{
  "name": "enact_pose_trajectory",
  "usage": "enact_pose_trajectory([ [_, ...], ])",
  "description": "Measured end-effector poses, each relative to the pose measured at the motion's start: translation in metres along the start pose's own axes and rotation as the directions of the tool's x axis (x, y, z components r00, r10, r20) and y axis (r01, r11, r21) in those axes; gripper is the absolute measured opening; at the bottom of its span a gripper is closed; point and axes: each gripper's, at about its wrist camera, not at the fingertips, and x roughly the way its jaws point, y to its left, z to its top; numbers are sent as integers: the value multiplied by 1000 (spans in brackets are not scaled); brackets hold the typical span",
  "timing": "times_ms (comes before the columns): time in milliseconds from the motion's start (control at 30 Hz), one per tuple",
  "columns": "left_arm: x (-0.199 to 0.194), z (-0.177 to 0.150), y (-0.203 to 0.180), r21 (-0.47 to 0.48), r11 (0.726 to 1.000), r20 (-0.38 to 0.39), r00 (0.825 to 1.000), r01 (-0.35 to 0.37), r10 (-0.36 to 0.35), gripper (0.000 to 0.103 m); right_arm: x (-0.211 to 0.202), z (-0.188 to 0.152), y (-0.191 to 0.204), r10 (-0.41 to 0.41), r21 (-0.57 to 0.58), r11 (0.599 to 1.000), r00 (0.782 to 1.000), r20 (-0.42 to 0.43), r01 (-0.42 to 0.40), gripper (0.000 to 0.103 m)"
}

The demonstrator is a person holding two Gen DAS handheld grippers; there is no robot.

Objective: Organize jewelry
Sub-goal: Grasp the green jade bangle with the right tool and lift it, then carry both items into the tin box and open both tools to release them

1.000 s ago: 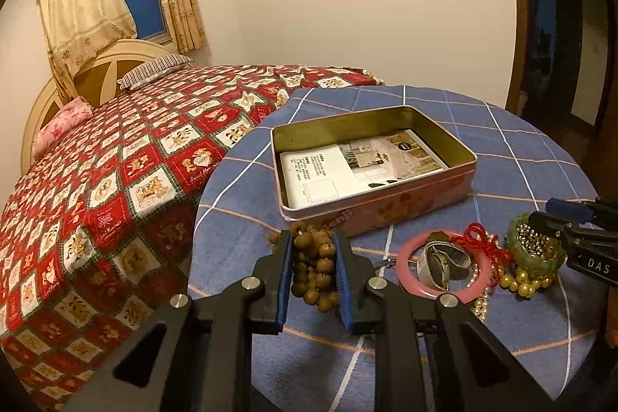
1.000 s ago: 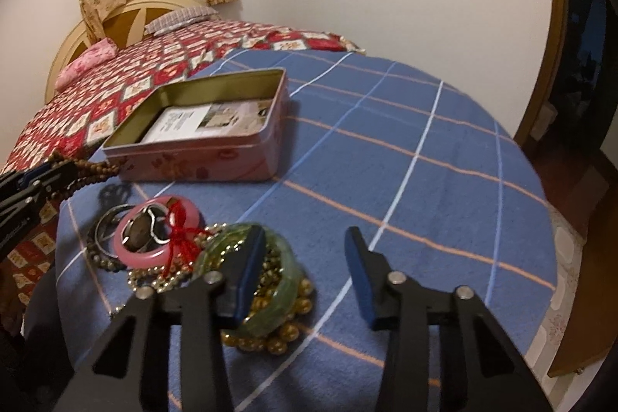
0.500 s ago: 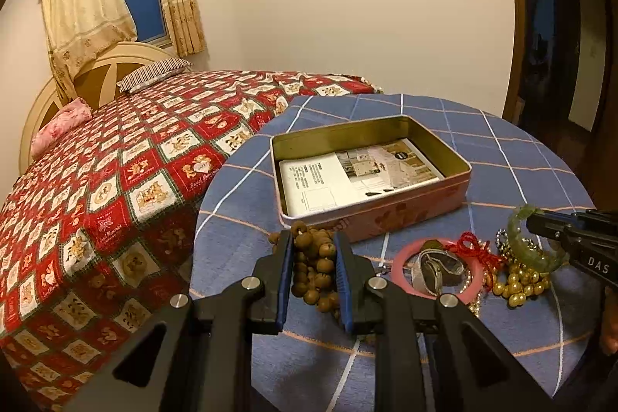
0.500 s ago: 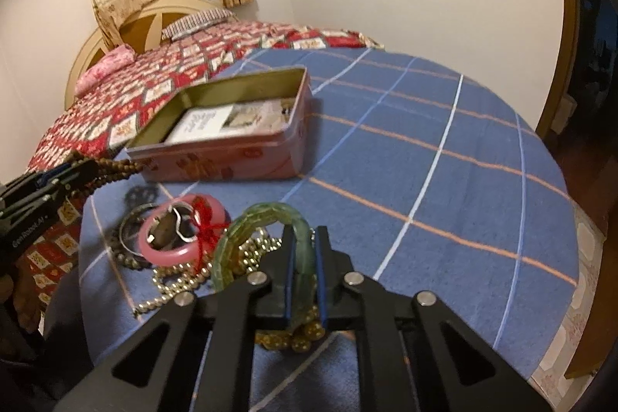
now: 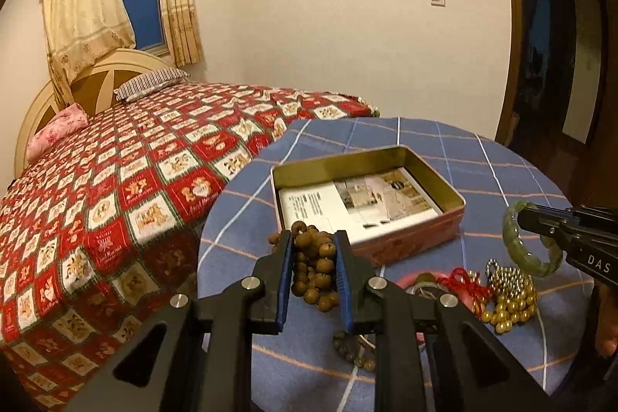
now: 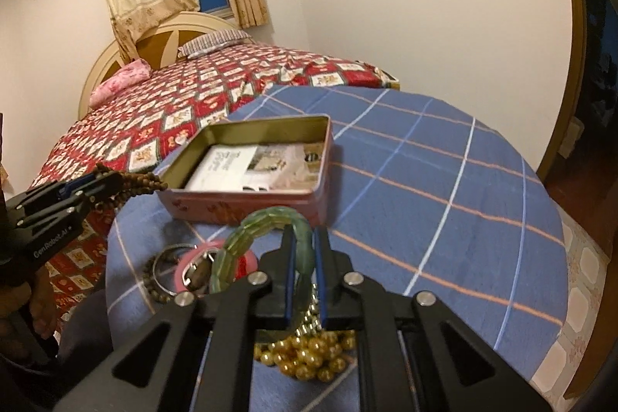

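My left gripper (image 5: 313, 238) is shut on a string of brown wooden beads (image 5: 314, 267) and holds it above the table, just before the near wall of the open pink tin (image 5: 409, 242). My right gripper (image 6: 303, 236) is shut on a green jade bangle (image 6: 253, 232), lifted over the jewelry pile. The bangle also shows in the left wrist view (image 5: 519, 250). The tin (image 6: 247, 205) holds a printed leaflet (image 6: 255, 172). A pink bangle (image 6: 193, 257), a red tassel (image 5: 465, 282) and gold beads (image 5: 510, 300) lie on the table.
The round table has a blue checked cloth (image 6: 425, 180). A bed with a red patterned quilt (image 5: 116, 199) stands to the left, against the table. A dark bead bracelet (image 5: 353, 350) lies under my left gripper. A doorway (image 5: 560, 64) is at the right.
My right gripper has shut on the green bangle and lifted it off the pile. My left gripper has risen with the wooden beads and come closer to the tin.
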Motion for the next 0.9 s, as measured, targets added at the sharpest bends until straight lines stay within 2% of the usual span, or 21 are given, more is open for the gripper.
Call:
enact_pose_trajectory([
  [133,-1,6,4,-12,1000,10,1000,15,-15,21,3,12,5,7,-10,1000,1000,11,-7,11],
  [533,14,34,4,33,999,47,999,-11,10,21,25,37,14,31,-42,999,999,-10,-31,11],
  [900,48,46,3,62,998,18,1000,-25,24,21,53,62,19,30,-72,997,998,-48,-34,11],
])
